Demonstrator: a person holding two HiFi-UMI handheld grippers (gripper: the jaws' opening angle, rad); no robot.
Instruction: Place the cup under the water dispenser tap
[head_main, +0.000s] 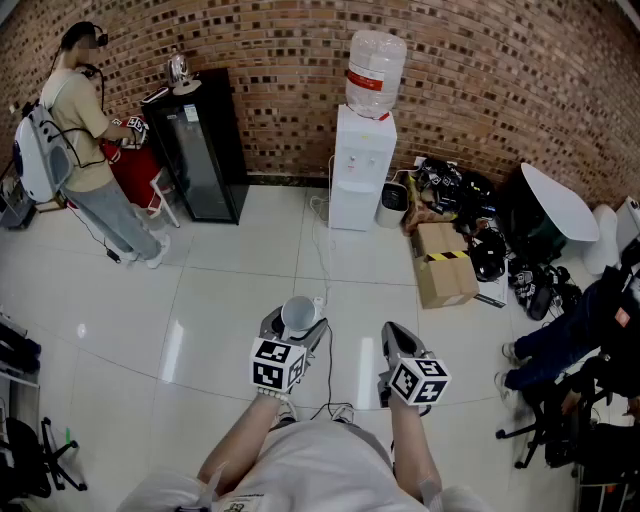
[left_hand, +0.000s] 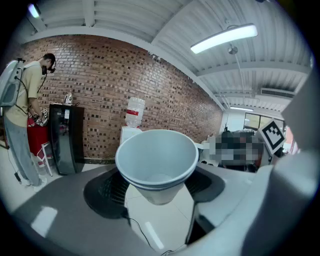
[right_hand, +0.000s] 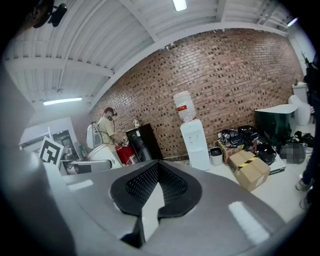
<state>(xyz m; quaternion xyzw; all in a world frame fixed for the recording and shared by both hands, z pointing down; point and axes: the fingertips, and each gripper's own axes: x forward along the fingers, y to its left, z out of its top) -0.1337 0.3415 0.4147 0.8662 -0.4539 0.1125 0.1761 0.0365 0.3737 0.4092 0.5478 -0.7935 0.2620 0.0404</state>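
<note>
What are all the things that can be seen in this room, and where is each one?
cup: one (perhaps two nested), white, between the left gripper's jaws
water dispenser: one, white, against the brick wall ahead
bottle: one, clear with red label, on top of the dispenser
bin: one, grey, right of the dispenser
cabinet: one, black, against the wall, left
cardboard box: one, brown with yellow-black tape, on the floor, right
standing person: one, beige shirt, beside the cabinet
left gripper: one, grey, shut on the cup
right gripper: one, grey, jaws together, empty
</note>
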